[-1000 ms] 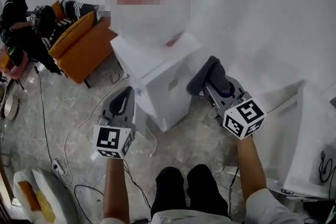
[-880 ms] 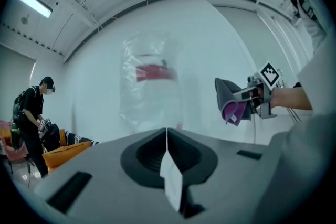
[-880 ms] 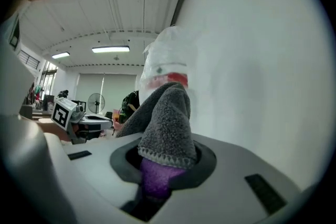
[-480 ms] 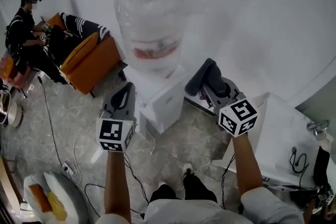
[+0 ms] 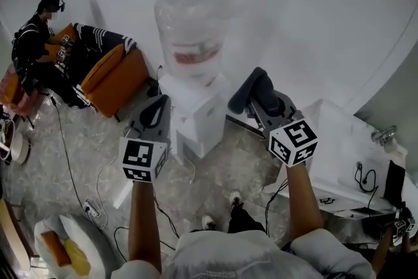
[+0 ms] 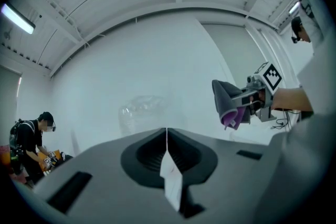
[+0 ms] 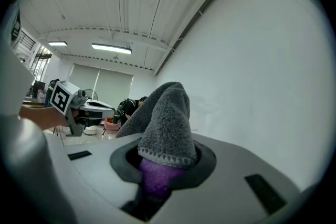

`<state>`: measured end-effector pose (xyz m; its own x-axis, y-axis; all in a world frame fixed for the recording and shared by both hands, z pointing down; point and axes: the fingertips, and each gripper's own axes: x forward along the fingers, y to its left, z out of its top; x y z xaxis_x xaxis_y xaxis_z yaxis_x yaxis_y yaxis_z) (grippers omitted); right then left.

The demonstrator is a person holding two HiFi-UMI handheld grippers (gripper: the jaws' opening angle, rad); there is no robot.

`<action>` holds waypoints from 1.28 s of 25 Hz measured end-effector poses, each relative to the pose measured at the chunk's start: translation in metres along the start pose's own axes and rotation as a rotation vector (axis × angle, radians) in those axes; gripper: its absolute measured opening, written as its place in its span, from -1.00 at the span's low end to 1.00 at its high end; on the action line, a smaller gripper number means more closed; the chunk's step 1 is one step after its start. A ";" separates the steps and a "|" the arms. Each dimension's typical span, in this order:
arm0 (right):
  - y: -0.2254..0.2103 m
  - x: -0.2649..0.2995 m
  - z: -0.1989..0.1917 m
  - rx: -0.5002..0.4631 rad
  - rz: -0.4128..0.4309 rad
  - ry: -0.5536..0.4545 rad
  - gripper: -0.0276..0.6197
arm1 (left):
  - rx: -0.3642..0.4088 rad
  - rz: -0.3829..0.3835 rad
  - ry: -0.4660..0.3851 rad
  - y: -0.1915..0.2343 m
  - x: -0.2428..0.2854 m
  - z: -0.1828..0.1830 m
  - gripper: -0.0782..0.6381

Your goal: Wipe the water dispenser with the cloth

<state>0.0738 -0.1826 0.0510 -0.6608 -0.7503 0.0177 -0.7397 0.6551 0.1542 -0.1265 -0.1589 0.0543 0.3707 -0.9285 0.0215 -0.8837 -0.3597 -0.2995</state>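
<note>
The cloth (image 7: 167, 118) is thick grey fleece, nubbly and matt, with a stitched hem and a purple inner face of finer nap. The left gripper (image 6: 167, 136) and right gripper (image 7: 160, 168) both have smooth, matt grey plastic shells. The water dispenser (image 5: 201, 119) has a smooth white plastic cabinet, and its bottle (image 5: 194, 26) is clear, crinkled plastic. The floor (image 5: 85, 153) looks like mottled polished stone.

— What's the floor like where you stand?
— Mottled grey stone floor (image 5: 85, 140). The white water dispenser (image 5: 196, 117) stands on it ahead of my shoes (image 5: 235, 198), with an orange sofa (image 5: 117, 78) to its left.
— Anything loose?
— Thin cables (image 5: 65, 170) trail across it, near a power strip (image 5: 91, 209).
</note>
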 end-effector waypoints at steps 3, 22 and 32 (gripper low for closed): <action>0.018 -0.015 0.009 -0.021 -0.011 0.003 -0.69 | 0.008 -0.004 -0.006 0.000 -0.019 0.004 -0.73; 0.060 -0.037 0.018 -0.080 -0.017 0.010 -0.71 | 0.032 -0.015 -0.010 -0.011 -0.063 0.008 -0.73; 0.058 -0.034 0.012 -0.085 -0.004 0.023 -0.71 | 0.032 -0.025 -0.002 -0.014 -0.056 0.004 -0.73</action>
